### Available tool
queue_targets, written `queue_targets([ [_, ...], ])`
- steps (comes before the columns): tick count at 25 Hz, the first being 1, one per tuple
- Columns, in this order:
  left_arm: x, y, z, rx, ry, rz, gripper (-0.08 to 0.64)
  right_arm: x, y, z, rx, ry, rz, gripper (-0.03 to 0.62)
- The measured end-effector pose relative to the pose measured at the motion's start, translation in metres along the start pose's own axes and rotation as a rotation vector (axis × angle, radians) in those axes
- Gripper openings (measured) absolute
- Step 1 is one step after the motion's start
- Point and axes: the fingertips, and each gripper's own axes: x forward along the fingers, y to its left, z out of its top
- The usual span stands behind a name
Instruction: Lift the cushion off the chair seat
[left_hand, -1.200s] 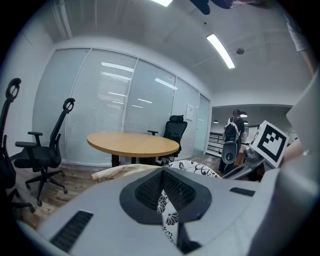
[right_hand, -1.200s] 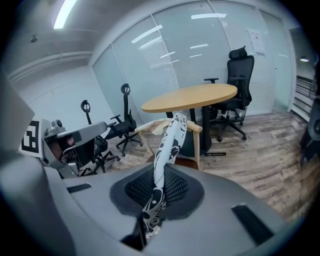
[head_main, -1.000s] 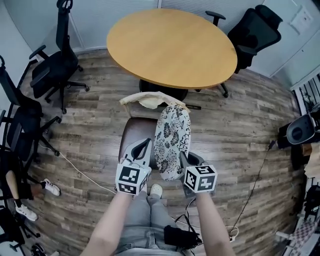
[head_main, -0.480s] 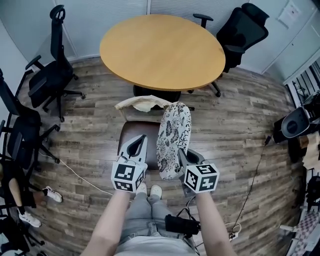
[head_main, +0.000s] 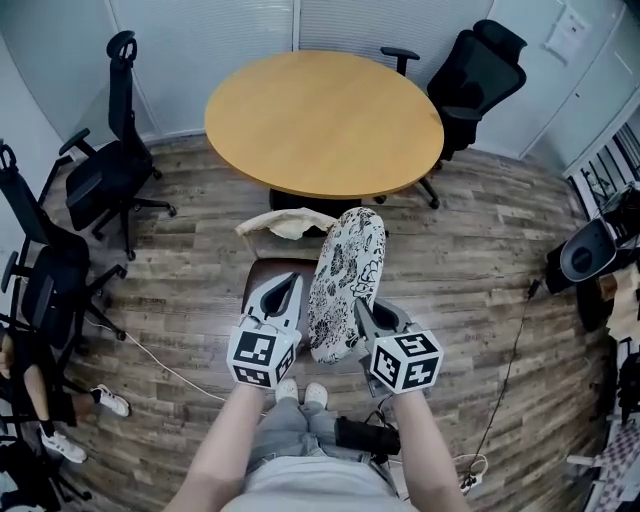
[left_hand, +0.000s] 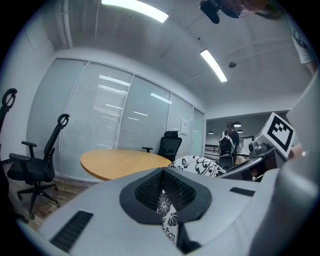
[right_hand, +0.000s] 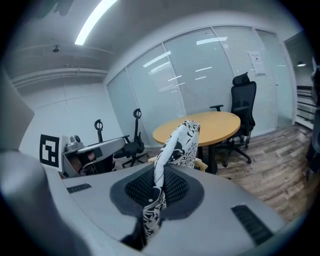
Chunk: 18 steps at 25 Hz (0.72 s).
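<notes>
The black-and-white floral cushion (head_main: 341, 284) hangs on edge above the brown chair seat (head_main: 261, 283), between my two grippers. My left gripper (head_main: 287, 285) is shut on the cushion's left edge; in the left gripper view the printed cloth (left_hand: 165, 210) shows pinched in the jaws' slit (left_hand: 164, 192). On the other side, my right gripper (head_main: 362, 308) is shut on the near right edge. In the right gripper view the cushion (right_hand: 180, 144) rises from the closed jaws (right_hand: 156, 187) towards the table. The chair's cream back (head_main: 285, 221) lies behind the seat.
A round wooden table (head_main: 325, 120) stands just beyond the chair. Black office chairs (head_main: 100, 175) (head_main: 478, 75) ring it, another chair (head_main: 40, 270) at far left. A white cable (head_main: 160, 362) crosses the floor. A black device (head_main: 590, 255) sits at right.
Both grippers have risen together with the cushion held between them, and the cushion's lower end has come up off the seat.
</notes>
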Motion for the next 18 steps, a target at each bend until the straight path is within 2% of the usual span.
queue_targets([
  [6,-0.002,0.0,0.022,-0.017,-0.037,0.006,-0.008,-0.008,0.016,0.031,-0.029,-0.058,0.025,0.037],
  [18,-0.009,-0.011,0.063,0.082,-0.108,-0.033,-0.008,-0.016,0.047,0.087,-0.174,-0.193,0.02,0.037],
])
